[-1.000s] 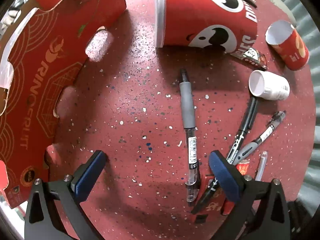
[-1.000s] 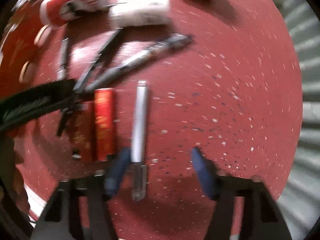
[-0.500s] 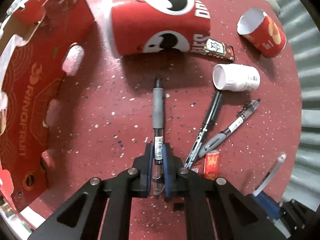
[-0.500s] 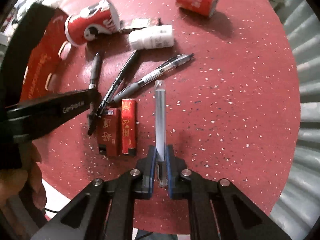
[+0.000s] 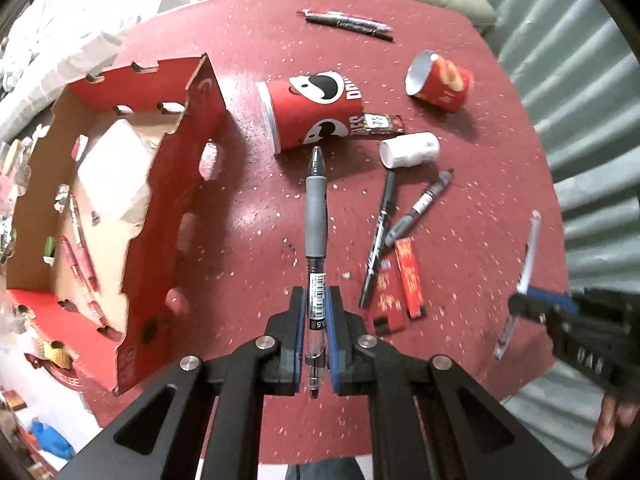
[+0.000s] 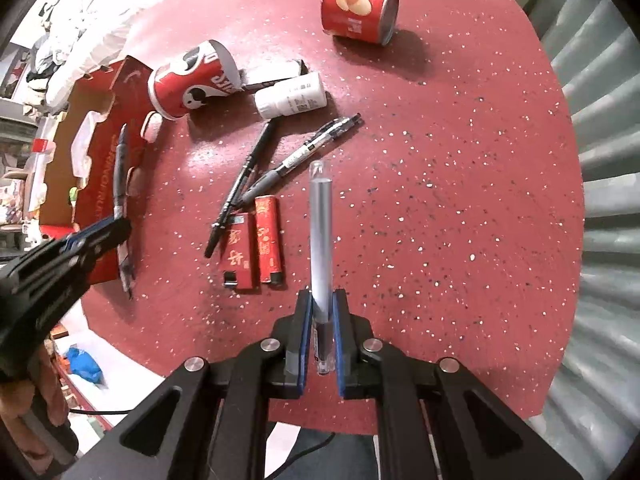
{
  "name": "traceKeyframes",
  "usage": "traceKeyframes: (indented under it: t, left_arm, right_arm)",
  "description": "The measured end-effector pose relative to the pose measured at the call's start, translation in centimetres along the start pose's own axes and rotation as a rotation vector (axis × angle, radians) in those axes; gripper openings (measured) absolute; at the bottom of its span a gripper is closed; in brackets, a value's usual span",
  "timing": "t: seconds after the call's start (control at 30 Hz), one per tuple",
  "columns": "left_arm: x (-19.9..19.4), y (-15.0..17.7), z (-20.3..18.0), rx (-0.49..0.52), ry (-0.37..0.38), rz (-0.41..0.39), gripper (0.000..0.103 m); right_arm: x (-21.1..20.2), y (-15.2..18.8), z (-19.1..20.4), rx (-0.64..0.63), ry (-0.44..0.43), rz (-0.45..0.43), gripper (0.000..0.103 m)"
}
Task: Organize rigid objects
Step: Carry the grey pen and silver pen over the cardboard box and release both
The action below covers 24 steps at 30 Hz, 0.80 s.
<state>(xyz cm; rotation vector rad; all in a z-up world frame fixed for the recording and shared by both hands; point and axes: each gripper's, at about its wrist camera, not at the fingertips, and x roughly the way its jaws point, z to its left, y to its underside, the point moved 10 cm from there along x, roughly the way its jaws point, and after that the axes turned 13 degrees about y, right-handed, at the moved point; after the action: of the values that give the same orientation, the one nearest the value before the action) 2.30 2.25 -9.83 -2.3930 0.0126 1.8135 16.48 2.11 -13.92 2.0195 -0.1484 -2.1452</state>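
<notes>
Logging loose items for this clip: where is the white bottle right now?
The white bottle lies on its side on the red table, just right of the big Pringles can; in the right wrist view it sits above the loose pens.

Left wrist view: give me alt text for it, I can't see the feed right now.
The left gripper is shut on a grey-grip pen, lifted over a red speckled table. An open red box sits to its left; ahead lie two chip cans, a white bottle, pens and two red lighters. At right, the right gripper holds a clear pen.
</notes>
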Motion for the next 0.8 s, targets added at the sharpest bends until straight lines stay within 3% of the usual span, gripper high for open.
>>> traceKeyframes:
  t: [0.27, 0.8]
  left_arm:
    - [-3.3, 0.1, 2.9, -0.044, -0.011, -0.073, 0.011]
    - [-8.9, 2.8, 12.2, -0.204, -0.064, -0.204, 0.011]
  right_arm:
    - [-3.8, -1.2, 2.5, -0.038, -0.026, -0.054, 0.011]
    - [-8.7, -3.9, 14.9, -0.262, -0.060, -0.171, 0.011]
